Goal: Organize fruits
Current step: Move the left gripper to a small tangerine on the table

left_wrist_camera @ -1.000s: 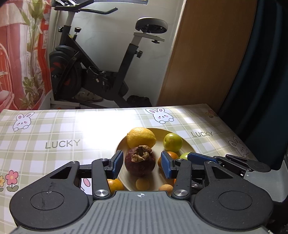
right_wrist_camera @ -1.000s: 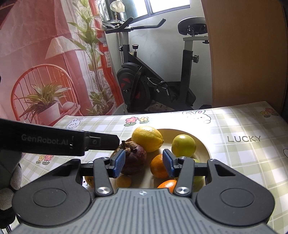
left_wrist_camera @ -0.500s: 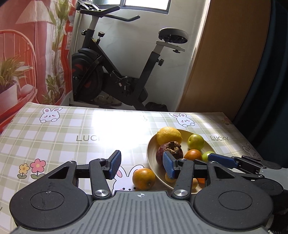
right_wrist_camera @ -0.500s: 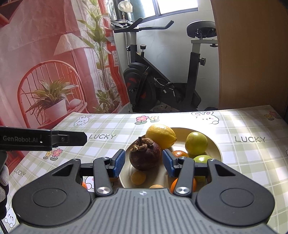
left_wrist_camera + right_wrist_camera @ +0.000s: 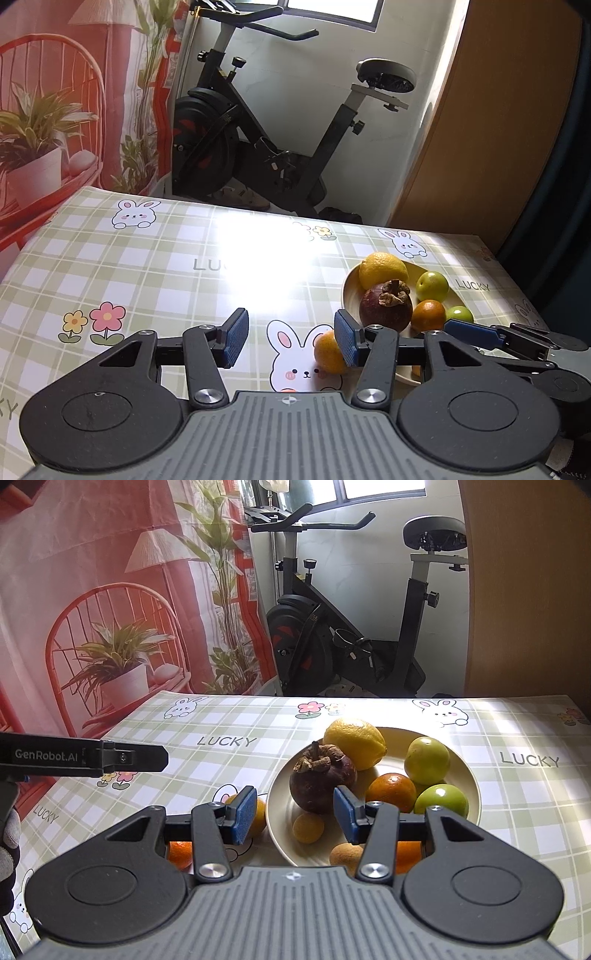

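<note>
Reaching for the orange (image 5: 328,352) just off the left hand-held gripper (image 5: 291,341)'s right pad on the tabletop (image 5: 147,273) beside the plate (image 5: 469,775), its half-open, empty jaws needed centring first.

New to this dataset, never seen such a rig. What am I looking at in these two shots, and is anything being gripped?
No robot arm: a person holds a two-finger gripper in each hand, each with a fisheye camera looking along its blue-padded fingers. One shot is from the left gripper, the other from the right gripper. Both stand open and hold nothing. On the green checked tablecloth sits a cream round plate with a yellow lemon, a dark purple mangosteen, green and orange fruits and two small brownish ones. Two oranges lie off the plate; one small loose orange sits just behind the left gripper's right-hand pad, not pinched.
</note>
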The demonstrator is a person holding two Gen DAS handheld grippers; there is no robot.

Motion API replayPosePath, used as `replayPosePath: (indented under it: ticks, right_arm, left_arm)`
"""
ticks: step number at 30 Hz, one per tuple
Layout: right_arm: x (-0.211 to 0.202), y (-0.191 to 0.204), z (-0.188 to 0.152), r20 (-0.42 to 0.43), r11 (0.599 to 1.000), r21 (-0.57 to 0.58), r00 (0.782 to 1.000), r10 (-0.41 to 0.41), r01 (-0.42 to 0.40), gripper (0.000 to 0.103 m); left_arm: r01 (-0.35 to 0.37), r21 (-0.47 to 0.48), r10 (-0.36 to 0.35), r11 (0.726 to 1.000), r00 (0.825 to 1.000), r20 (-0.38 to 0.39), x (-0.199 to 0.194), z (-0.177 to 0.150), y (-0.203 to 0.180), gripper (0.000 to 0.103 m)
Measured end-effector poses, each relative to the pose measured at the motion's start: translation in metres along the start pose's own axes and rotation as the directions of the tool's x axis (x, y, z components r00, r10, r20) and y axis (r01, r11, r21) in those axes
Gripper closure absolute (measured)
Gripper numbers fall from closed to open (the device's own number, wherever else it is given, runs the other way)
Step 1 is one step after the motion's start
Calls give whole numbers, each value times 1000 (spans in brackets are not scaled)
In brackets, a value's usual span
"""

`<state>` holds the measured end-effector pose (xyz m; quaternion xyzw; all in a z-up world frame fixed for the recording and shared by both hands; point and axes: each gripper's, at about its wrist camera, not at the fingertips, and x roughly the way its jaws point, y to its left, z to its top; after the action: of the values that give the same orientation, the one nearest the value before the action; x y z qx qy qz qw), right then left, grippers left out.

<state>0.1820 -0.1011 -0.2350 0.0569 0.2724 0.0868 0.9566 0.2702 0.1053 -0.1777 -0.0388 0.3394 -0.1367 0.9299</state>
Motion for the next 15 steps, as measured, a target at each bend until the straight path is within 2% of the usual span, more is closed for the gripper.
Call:
replayPosePath:
  ticks: [15]
  right_arm:
    - [14, 18, -3, -33, 998, -43, 999, 36, -38, 54]
  left_arm:
    - [-18, -17, 18, 1000, 1000, -14, -5, -4, 17, 49]
